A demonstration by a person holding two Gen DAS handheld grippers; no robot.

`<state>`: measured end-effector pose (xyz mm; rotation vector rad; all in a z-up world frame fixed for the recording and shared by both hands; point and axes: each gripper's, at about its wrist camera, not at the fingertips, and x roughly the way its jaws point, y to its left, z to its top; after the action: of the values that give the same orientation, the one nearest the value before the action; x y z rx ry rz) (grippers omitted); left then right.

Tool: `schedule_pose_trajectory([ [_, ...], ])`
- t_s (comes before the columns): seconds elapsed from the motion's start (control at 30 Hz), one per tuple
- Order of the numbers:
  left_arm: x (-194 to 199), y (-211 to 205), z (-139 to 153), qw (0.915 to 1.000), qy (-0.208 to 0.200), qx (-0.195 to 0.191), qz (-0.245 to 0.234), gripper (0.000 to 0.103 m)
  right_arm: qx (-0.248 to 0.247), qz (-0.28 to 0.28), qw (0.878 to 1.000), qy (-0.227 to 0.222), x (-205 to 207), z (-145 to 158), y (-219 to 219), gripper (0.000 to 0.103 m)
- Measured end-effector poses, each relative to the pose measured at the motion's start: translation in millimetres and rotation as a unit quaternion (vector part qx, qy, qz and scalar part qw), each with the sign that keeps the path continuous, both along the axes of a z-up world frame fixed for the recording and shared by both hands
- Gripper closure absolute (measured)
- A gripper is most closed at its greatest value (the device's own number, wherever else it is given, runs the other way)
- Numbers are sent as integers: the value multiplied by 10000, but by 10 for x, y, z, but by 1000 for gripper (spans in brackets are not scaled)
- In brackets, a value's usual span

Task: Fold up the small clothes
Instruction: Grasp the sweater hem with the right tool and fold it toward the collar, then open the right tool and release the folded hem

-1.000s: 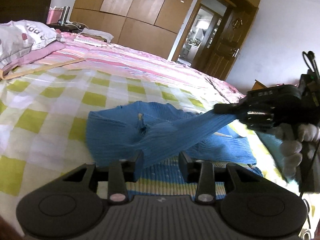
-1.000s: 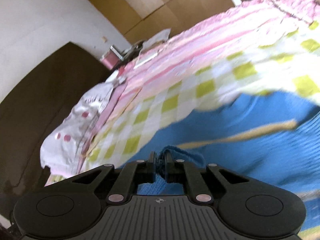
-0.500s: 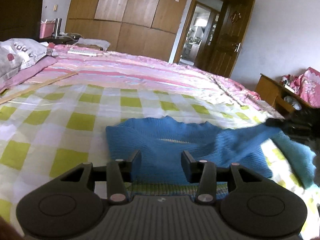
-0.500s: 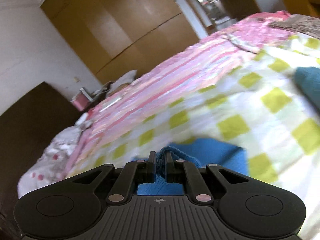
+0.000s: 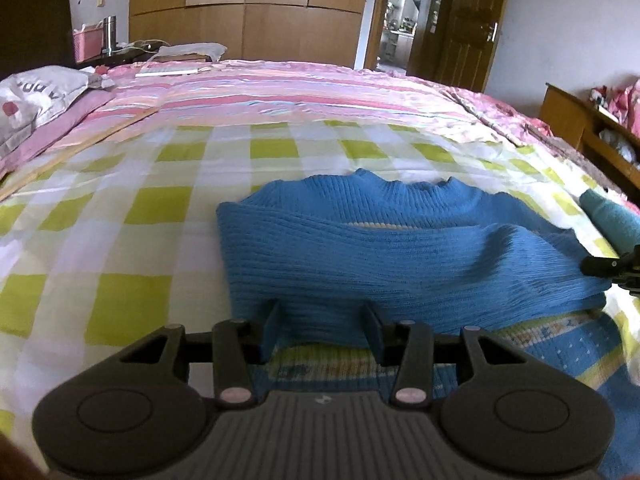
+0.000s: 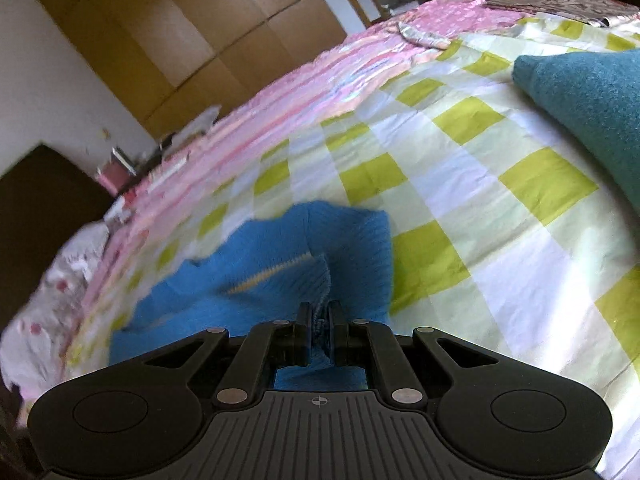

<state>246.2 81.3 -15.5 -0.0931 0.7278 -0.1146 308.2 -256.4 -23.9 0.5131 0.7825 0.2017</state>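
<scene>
A blue ribbed sweater point(image 5: 360, 248) lies flat on the green-and-white checked sheet point(image 5: 140, 208), neck away from me, one sleeve folded across its chest. Its striped lower part shows under my left gripper point(image 5: 322, 328), which is open, its fingers apart just above the fabric and pressing on nothing. At the right edge of the left wrist view, my right gripper point(image 5: 600, 267) holds the sleeve's end low over the bed. In the right wrist view, the right gripper point(image 6: 319, 320) is shut on the blue cuff, with the sweater point(image 6: 280, 280) spread beyond it.
A teal garment point(image 5: 612, 220) point(image 6: 592, 92) lies on the bed to the right of the sweater. A pillow point(image 5: 36, 96) sits far left, pink striped bedding behind. A wooden cabinet point(image 5: 580, 120) stands by the bed's right side, wardrobes point(image 5: 248, 12) at the back.
The right gripper carried the sleeve from up over the sweater down to the right, so the sleeve now lies across the chest. The left gripper's fingers stand a little wider and have shifted.
</scene>
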Motion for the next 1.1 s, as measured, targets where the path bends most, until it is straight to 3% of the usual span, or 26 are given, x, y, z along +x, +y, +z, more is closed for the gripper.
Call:
schedule_pose_trajectory([
  [0.17,-13,-18,50,9997,25,225,-104,53,-301,7,9995,18,-48,18,30,90],
  [0.3,-29,23,181,9996,-179,207,-114,53,-464,-48,9987,-204,-76,174,4,89],
  [0.4,20,36,260,9994,-304,163,-65,53,-499,-60,9982,-335,-32,230,-3,79],
  [0.43,51,27,267,9994,-309,177,-50,53,-523,-67,9982,-294,17,212,4,75],
  [0.67,197,-50,152,9993,-141,347,-51,53,-598,194,9980,-72,259,24,150,74],
  [0.83,218,-49,107,9993,-84,369,-22,53,-823,389,9957,-171,230,95,210,100],
  [1.0,194,16,156,9984,-345,323,301,53,-731,166,9961,-476,212,218,143,101],
  [1.1,265,54,80,9977,-160,469,468,53,-883,92,9950,-460,275,176,172,101],
])
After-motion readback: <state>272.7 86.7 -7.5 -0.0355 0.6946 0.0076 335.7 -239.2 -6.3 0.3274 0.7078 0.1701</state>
